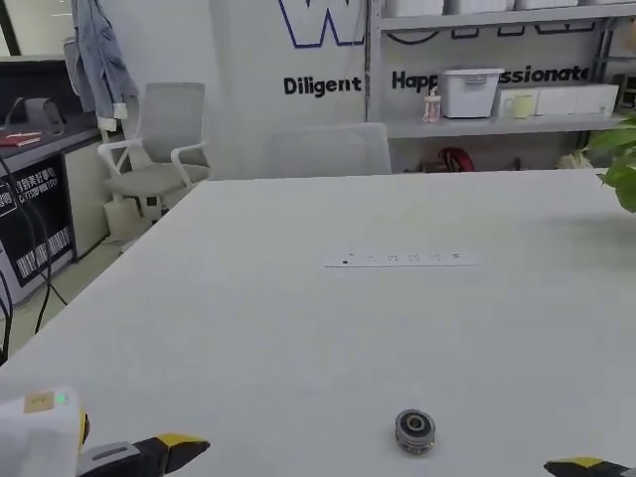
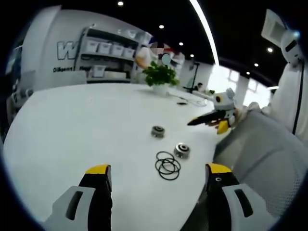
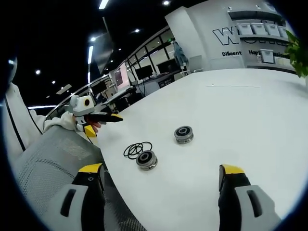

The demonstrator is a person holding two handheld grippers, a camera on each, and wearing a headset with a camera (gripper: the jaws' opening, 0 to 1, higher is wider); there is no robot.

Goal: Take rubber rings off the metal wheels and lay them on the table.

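Two metal wheels stand on the white table (image 1: 298, 328). In the left gripper view the farther wheel (image 2: 158, 131) and the nearer wheel (image 2: 182, 150) sit beyond a small pile of black rubber rings (image 2: 168, 166). The right gripper view has the same wheels (image 3: 184, 134) (image 3: 146, 160) and rings (image 3: 137, 149). One wheel (image 1: 414, 430) lies near the table's front edge in the head view. My left gripper (image 2: 159, 169) (image 1: 174, 447) is open and empty. My right gripper (image 3: 161, 169) (image 1: 586, 465) is open and empty too. Each hovers apart from the wheels.
A white power strip (image 1: 401, 259) lies mid-table. Two grey chairs (image 1: 159, 149) (image 1: 333, 149) stand behind the far edge, before shelves with a bin (image 1: 471, 91). A potted plant (image 1: 621, 159) (image 2: 160, 77) is at the far right. My grey-clad lap (image 3: 57, 159) is by the near edge.
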